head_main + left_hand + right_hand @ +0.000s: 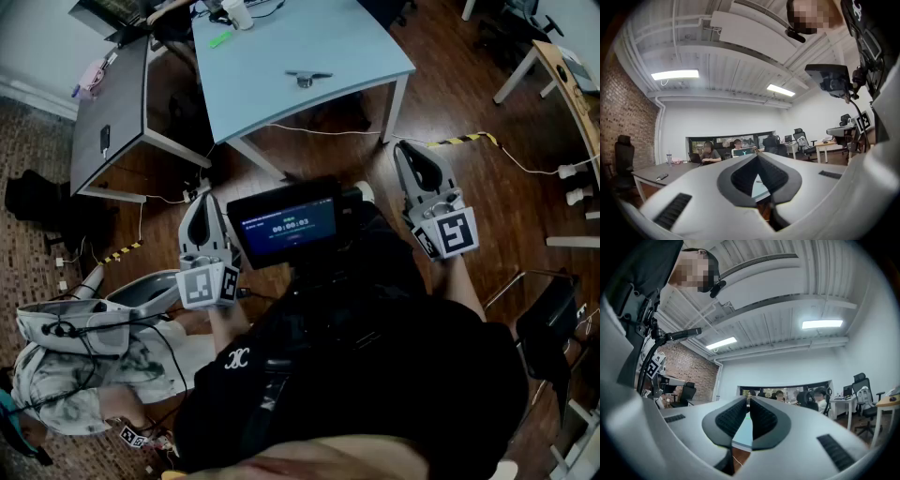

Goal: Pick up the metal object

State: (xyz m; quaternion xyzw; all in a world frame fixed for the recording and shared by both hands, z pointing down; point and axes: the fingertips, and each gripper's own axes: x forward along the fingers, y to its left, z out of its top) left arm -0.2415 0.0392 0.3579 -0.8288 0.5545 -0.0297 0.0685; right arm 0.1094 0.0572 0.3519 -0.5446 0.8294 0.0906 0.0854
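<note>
Nothing picked yet: metal object [307, 77] is sitting untouched on table [281, 37] at 12 o'clock; left gripper [202, 204] and right gripper [410, 155] are hovering closed, empty.

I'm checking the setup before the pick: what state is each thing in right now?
Left gripper: jaws closed, empty.
Right gripper: jaws closed, empty.
Metal object: lying on the blue table, untouched.
Screen: lit.
</note>
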